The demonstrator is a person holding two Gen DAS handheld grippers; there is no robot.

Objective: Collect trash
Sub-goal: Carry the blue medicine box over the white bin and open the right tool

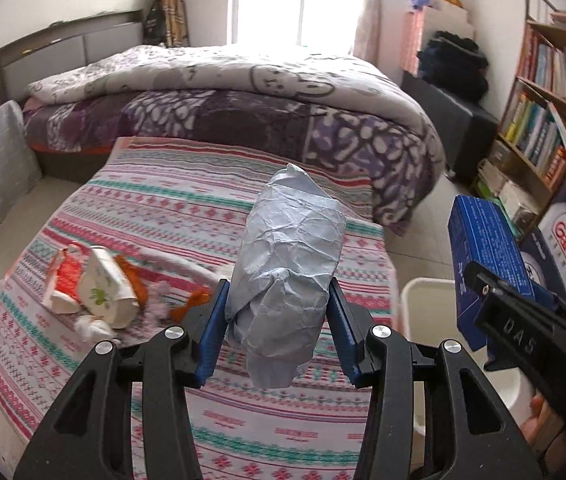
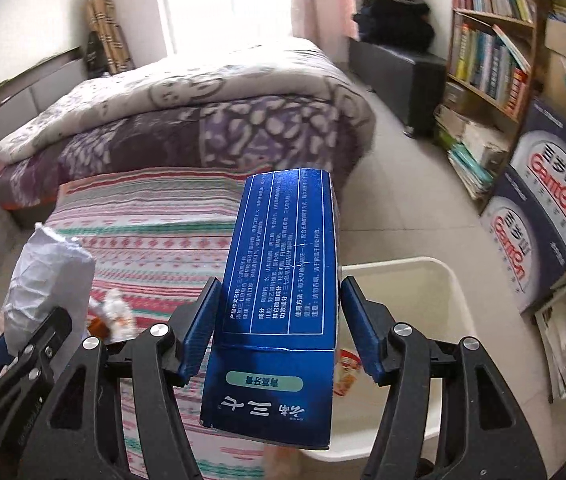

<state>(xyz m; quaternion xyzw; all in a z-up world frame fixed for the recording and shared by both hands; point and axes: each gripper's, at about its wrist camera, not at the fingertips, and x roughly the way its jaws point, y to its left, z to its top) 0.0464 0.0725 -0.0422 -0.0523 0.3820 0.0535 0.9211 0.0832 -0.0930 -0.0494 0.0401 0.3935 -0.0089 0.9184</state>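
Two pieces of trash are in my tools now, and both are in the air beside the bed (image 1: 211, 80). The low bench (image 1: 155, 200) with the striped cloth is under the left tool (image 1: 277, 312); the white bin (image 2: 435, 280) stands on the floor at its right edge, close under the right tool (image 2: 279, 320).

The blue box (image 2: 279, 264) is the bigger piece. The right tool holds it by its long sides, the near end sticking out toward the camera, and part of it is already above the bin's corner. The paper wad (image 1: 287, 264) is held by the left tool, upright between the blue pads, above the cloth and not yet over the bin.

I think the main risk is the box. It is long and smooth and is gripped only in the middle, so it could turn or slip and land on the floor if the jaws loosen before it is fully over the bin. The wad is soft; if it is let go now, it falls back on the bench. The two tools are also near each other, so they may bump while going to the same bin.

Both tools point forward and slanted down. A bit of the hand (image 1: 539, 432) shows behind the right one.

More trash is left on the cloth: a small carton (image 1: 103, 288) and some scraps.
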